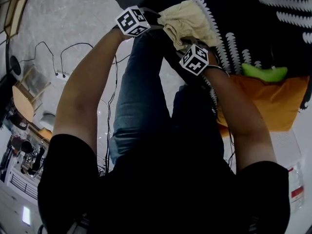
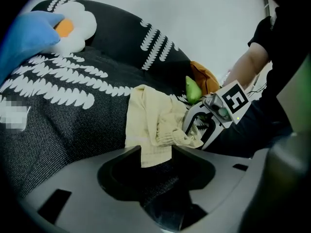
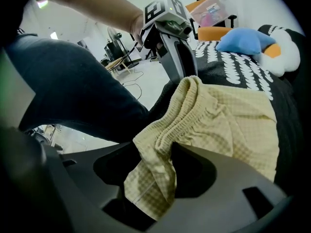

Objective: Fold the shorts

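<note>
Pale yellow checked shorts lie bunched on a black bedcover with white leaf print, near its edge. My left gripper is at the shorts' left side. In the left gripper view its jaws stand open with a flat corner of the shorts lying between them. My right gripper is at the shorts' near side. The right gripper view shows its jaws open, a gathered fold of the waistband hanging loose in the gap. Each gripper shows in the other's view, right and left.
An orange cushion and a green object lie on the bed to the right. A blue pillow and a white plush sit farther up the bed. The person's jeans-clad legs stand against the bed edge; cables cross the floor.
</note>
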